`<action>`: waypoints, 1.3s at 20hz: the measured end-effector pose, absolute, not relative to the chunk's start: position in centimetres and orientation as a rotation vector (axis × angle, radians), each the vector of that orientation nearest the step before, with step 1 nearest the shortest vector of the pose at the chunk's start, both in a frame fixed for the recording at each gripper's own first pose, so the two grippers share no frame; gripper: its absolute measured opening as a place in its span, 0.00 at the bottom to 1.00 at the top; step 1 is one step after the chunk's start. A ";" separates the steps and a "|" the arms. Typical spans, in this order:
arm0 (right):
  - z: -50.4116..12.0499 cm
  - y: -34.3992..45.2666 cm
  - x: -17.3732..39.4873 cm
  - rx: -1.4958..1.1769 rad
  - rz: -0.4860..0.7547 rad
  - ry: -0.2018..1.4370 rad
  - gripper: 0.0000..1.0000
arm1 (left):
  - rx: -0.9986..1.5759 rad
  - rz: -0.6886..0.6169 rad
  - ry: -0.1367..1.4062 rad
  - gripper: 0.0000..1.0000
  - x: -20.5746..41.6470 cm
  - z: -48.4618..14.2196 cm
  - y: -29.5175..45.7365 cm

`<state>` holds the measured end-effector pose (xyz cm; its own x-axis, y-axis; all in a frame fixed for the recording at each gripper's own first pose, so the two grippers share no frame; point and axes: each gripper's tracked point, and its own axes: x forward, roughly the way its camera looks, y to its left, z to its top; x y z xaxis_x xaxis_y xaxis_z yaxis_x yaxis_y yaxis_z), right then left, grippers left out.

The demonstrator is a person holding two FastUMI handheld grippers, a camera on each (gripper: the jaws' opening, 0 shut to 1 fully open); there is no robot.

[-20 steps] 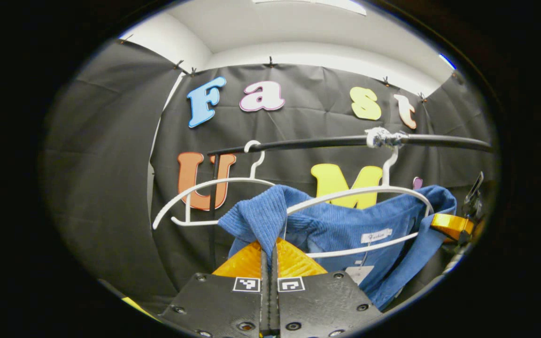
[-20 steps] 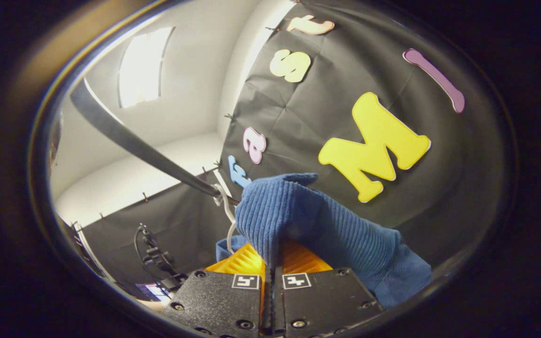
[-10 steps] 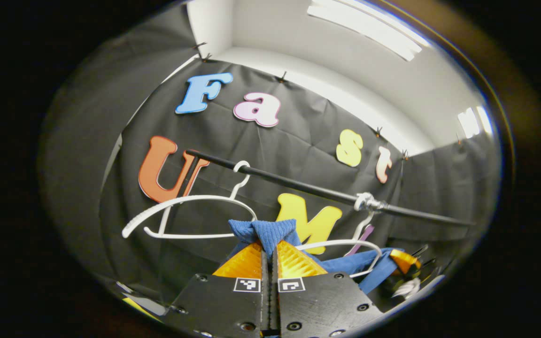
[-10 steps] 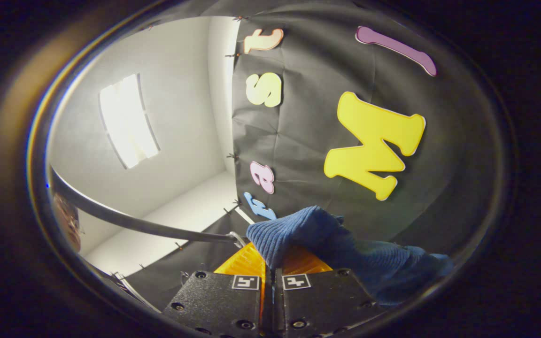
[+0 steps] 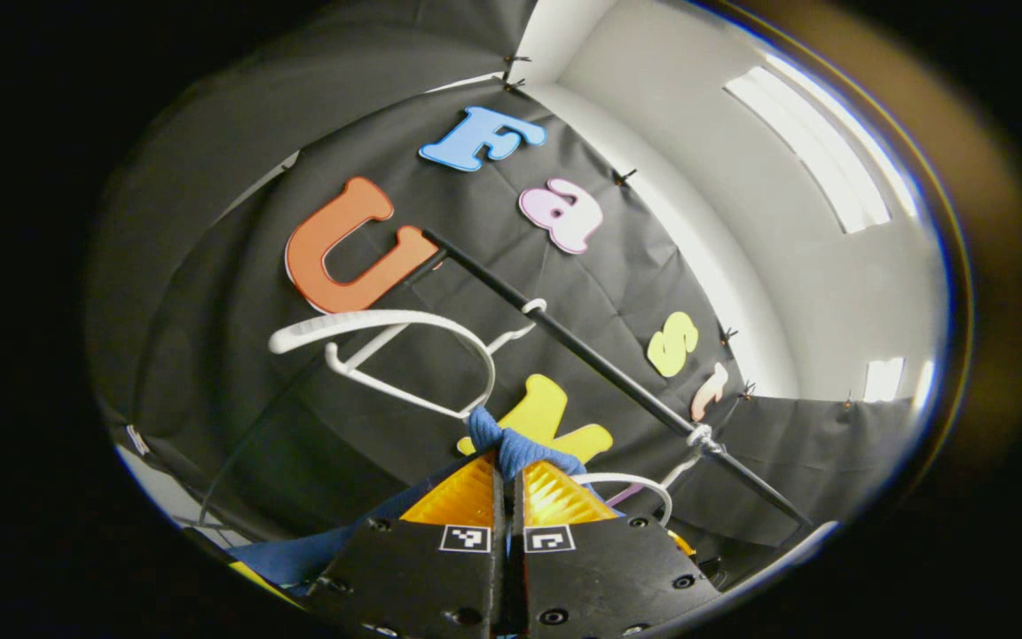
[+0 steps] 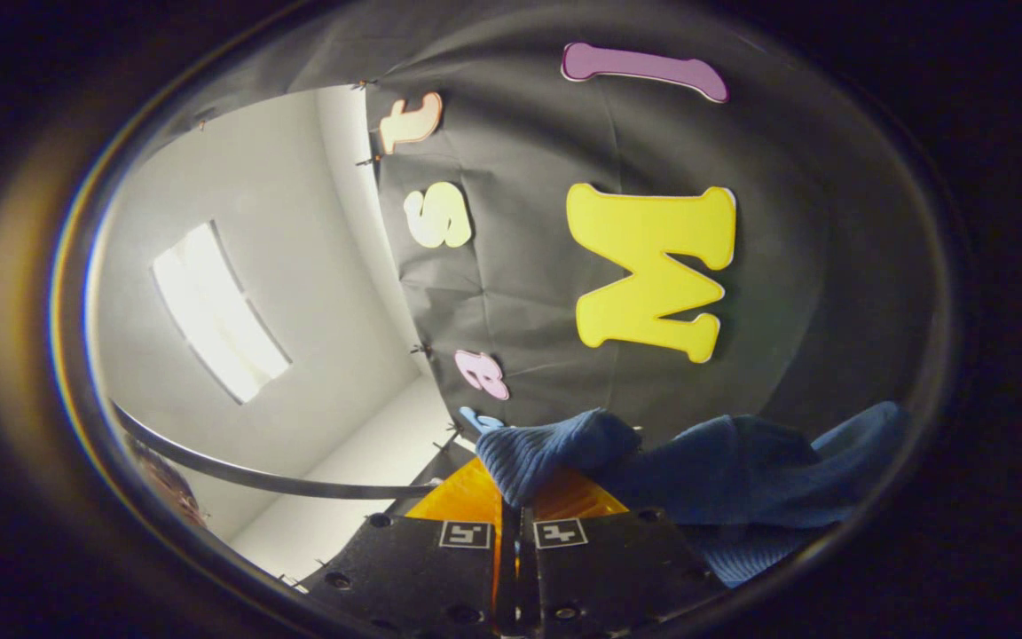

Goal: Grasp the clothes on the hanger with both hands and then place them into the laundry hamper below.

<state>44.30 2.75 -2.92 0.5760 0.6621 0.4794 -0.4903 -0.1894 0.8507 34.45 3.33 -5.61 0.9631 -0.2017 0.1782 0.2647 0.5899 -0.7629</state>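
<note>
Blue ribbed cloth, a bunched fold of the garment (image 5: 511,448), sat pinched between the 2 fingers of the left gripper (image 5: 508,479), which were pressed together on it with only that knot of fabric poking out above the tips. More of the same cloth trailed down and away at the lower left of the left gripper view. Just beyond the tips hung a white hanger (image 5: 387,342), bare and tilted, its hook over a black rail (image 5: 600,373) that ran slantwise across the booth's dark cloth wall. A 2nd white hanger (image 5: 644,486) showed farther along the rail, close behind the fingers, hung from a metal clip.

Over on the other side, the right gripper (image 6: 511,497) had its 2 fingers closed on another fold of the garment (image 6: 546,453), and the rest of the blue cloth lay heaped to the right of the tips, sagging out toward the edge of the right gripper view. Behind it I could see the rail (image 6: 280,482) as a dark curved bar, a white wall and a bright ceiling light panel (image 6: 218,311).
</note>
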 end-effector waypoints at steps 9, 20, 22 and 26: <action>-9.6 2.5 46.4 1.470 0.848 0.298 0.04 | -0.985 -0.246 -0.025 0.00 35.3 -9.3 3.4; -13.8 4.9 43.1 1.372 0.802 0.403 0.04 | -0.924 -0.222 0.148 0.00 31.8 -16.2 1.9; -13.8 5.9 41.8 1.329 0.816 0.418 0.04 | -0.902 -0.231 0.159 0.00 31.4 -16.1 1.2; -13.1 8.2 38.9 1.259 0.854 0.447 0.04 | -0.861 -0.294 0.177 0.00 29.2 -14.5 -1.9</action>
